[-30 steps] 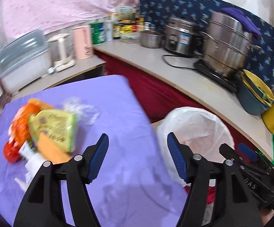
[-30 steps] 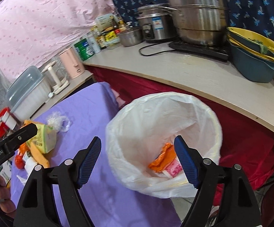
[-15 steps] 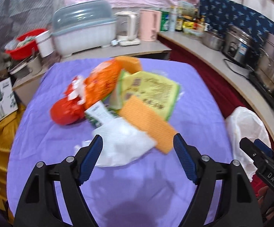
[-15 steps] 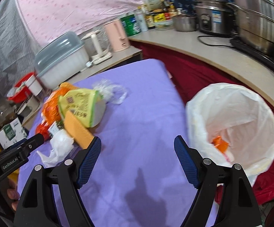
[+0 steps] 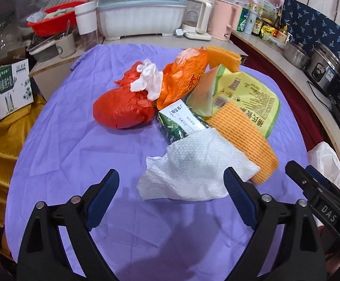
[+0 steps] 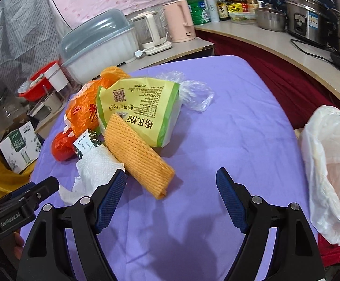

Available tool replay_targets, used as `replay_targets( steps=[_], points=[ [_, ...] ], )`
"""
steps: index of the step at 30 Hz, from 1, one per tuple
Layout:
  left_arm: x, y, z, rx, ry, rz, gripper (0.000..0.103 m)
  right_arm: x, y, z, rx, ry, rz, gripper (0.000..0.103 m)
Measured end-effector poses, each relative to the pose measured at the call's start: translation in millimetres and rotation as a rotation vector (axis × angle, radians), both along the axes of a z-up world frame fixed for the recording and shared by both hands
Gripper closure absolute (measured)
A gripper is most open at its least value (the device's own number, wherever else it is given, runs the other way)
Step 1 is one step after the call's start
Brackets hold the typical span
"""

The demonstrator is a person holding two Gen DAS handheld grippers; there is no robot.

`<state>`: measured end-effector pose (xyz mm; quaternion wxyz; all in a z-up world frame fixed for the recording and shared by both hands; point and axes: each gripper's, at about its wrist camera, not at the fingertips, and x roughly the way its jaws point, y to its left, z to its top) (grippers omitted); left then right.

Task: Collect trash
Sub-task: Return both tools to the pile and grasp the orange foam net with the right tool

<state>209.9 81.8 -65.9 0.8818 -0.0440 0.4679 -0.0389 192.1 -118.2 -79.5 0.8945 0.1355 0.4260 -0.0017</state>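
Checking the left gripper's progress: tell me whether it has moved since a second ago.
Yes. The left gripper swung left, off the bin bag, onto the trash pile.

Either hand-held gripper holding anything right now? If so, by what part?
Nothing held. The left hand-held gripper is open around the near edge of the white paper towel; the right hand-held gripper is open and empty.

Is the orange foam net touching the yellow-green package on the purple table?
Touching. In the right wrist view, the orange foam net lies with its upper end on the yellow-green package, overlapping its printed face with no gap; the left wrist view shows the same overlap.
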Motion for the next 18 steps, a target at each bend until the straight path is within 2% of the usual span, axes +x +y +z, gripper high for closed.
replay_targets(
  steps=[8, 14, 16, 18],
  points=[
    [18.5, 5.7, -23.5, -0.041, 0.071, 0.005, 0.015, 25.4, 10.6, -18.9, -0.009, 0.034, 0.032, 0.03],
    [27.5, 5.8, -38.5, -0.059, 0.114, 0.001, 0.016, 33.6, 13.8, -32.6, -0.005, 0.068, 0.053, 0.041],
    [28.3, 4.9, -40.8, -0.067, 0.12, -0.008, 0.022, 34.7, 14.9, -34.8, -0.01, 0.078, 0.061, 0.052],
    [28.4, 2.9, -42.4, -0.069, 0.128, -0.025, 0.039, 34.6, 16.9, -37.0, -0.009, 0.088, 0.074, 0.062]
  ],
)
